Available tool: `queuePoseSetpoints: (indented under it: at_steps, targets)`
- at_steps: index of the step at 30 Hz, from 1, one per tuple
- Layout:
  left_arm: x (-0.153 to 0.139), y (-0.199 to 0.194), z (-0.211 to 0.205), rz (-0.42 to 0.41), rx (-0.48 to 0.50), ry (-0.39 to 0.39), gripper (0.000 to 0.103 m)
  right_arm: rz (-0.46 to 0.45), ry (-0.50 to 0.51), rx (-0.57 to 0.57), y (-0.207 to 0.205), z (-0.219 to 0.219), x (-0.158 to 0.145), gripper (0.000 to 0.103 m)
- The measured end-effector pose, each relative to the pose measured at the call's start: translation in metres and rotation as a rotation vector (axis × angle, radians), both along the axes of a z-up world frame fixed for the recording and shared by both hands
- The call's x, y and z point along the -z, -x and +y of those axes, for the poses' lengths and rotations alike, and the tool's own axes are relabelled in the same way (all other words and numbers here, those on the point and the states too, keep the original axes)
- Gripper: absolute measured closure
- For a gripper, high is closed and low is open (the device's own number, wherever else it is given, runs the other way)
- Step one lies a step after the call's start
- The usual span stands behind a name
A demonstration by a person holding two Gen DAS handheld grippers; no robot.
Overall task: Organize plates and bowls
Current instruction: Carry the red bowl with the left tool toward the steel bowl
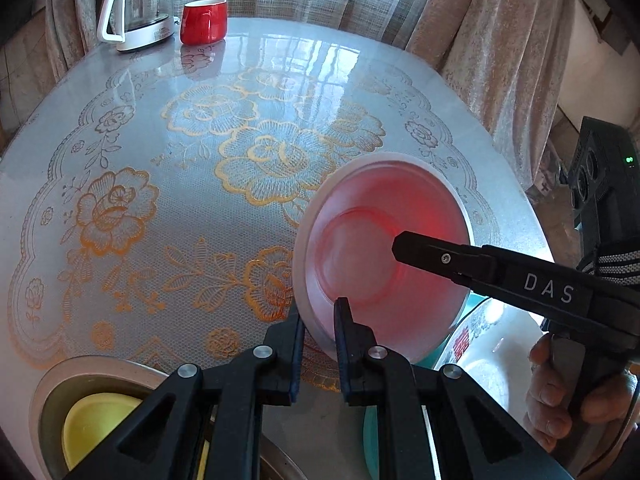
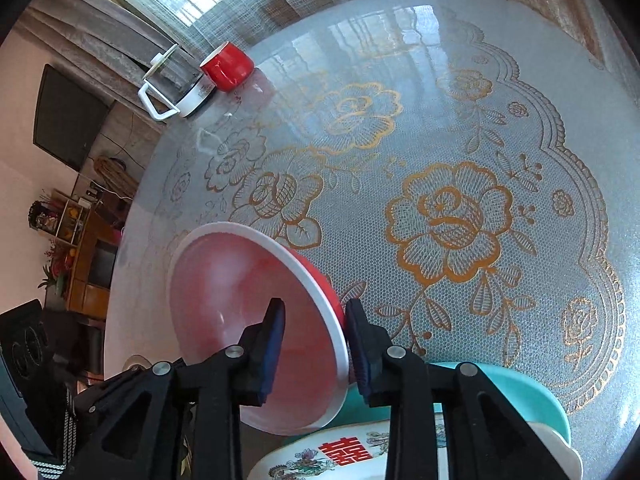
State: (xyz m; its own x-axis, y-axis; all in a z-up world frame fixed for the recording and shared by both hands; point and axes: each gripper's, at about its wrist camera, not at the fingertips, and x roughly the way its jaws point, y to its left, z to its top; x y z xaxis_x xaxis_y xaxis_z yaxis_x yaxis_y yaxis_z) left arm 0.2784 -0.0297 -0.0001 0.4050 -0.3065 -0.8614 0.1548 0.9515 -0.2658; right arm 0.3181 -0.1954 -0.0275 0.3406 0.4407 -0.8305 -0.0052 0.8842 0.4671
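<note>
Your left gripper (image 1: 319,344) pinches the red bowl's (image 1: 384,256) rim, holding it tilted; your right gripper's (image 2: 314,354) fingers straddle the rim loosely, ceding hold.

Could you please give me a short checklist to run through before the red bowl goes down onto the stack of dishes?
1. Left gripper clamped on the rim of the red bowl: ok, the pads pinch the white rim.
2. Right gripper clear of the bowl: cannot tell; its jaws straddle the rim with a gap on the inner side, while the outer pad sits very close.
3. Bowl level: not ok, it hangs steeply tilted.
4. Landing spot: ok, the teal plate and the patterned dish lie just below the bowl.
5. Metal basin with the yellow bowl out of the way: ok, off to the side.
</note>
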Motion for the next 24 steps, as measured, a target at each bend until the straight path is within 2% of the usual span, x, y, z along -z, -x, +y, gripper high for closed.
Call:
queuePoseSetpoints:
  at_steps: [3,6,12,20,24]
  targets:
    - [-0.002,0.001,-0.002,-0.014,0.007,0.022,0.089,-0.013,-0.006,0.02,0.003,-0.009,-0.002,0.068]
    - [-0.004,0.0,-0.004,-0.025,0.01,0.011,0.088,-0.028,-0.012,0.041,0.004,-0.015,-0.005,0.068]
    - [-0.007,-0.004,-0.006,-0.032,0.004,0.0,0.087,-0.066,0.034,0.024,0.008,-0.011,-0.01,0.071]
    - [-0.01,0.001,-0.001,-0.032,-0.008,0.054,0.079,-0.052,-0.024,0.043,0.013,-0.016,-0.011,0.066]
    - [-0.012,0.004,0.0,-0.052,0.0,0.053,0.079,-0.061,-0.032,0.056,0.018,-0.017,-0.012,0.066]
